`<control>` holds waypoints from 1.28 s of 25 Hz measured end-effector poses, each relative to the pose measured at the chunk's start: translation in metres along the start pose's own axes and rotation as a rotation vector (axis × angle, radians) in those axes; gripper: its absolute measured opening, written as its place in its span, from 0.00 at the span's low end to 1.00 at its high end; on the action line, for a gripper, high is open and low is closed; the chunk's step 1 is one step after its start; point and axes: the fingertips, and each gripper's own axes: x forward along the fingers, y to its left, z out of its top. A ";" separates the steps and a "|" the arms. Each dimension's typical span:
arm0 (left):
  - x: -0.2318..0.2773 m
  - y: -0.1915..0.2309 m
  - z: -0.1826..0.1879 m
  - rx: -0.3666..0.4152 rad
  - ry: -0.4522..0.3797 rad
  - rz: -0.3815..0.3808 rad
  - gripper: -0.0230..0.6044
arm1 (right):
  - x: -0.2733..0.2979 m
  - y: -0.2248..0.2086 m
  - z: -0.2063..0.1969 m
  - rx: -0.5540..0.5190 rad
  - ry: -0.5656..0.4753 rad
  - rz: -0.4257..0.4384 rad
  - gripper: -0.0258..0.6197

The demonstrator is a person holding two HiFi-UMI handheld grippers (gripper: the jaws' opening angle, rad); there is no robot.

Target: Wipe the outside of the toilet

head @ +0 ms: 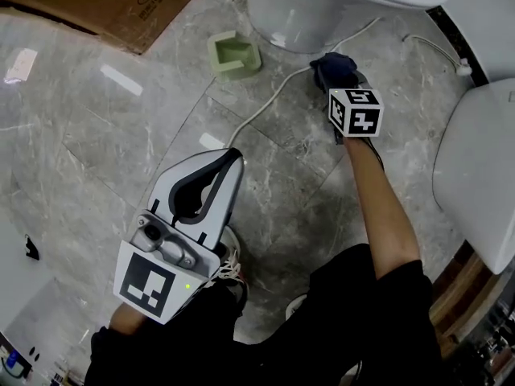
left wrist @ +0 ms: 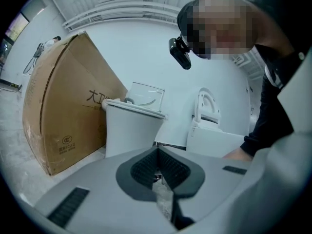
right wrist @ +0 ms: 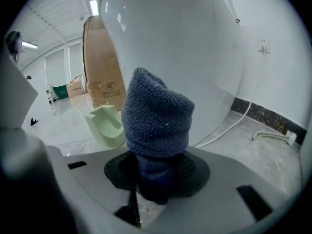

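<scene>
A white toilet point(head: 322, 6) stands at the top of the head view; its curved bowl wall point(right wrist: 185, 57) fills the right gripper view. My right gripper point(head: 342, 83) is shut on a dark blue cloth point(right wrist: 156, 126), whose bunched end point(head: 332, 67) sits just short of the toilet's base. My left gripper point(head: 228, 161) hangs low at the lower left, away from the toilet, its jaws closed together with nothing in them point(left wrist: 158, 167). In the left gripper view the toilet point(left wrist: 131, 128) stands some way ahead.
A pale green block-shaped holder point(head: 234, 55) lies on the marble floor beside the toilet. A white hose point(head: 265, 107) runs across the floor. A cardboard box point(head: 113, 2) stands at the top left. Another white fixture point(head: 475, 175) is at the right. The person's legs are below.
</scene>
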 end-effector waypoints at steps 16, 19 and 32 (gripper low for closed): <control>0.002 -0.087 0.025 0.134 -0.036 -0.010 0.05 | -0.240 0.033 0.118 -0.077 -0.420 0.157 0.23; -0.002 -0.090 0.026 0.155 -0.048 0.009 0.05 | -0.279 0.028 0.127 -0.078 -0.483 0.138 0.23; -0.044 -0.080 0.047 0.210 -0.121 0.109 0.05 | -0.373 0.018 0.121 -0.095 -0.611 0.065 0.23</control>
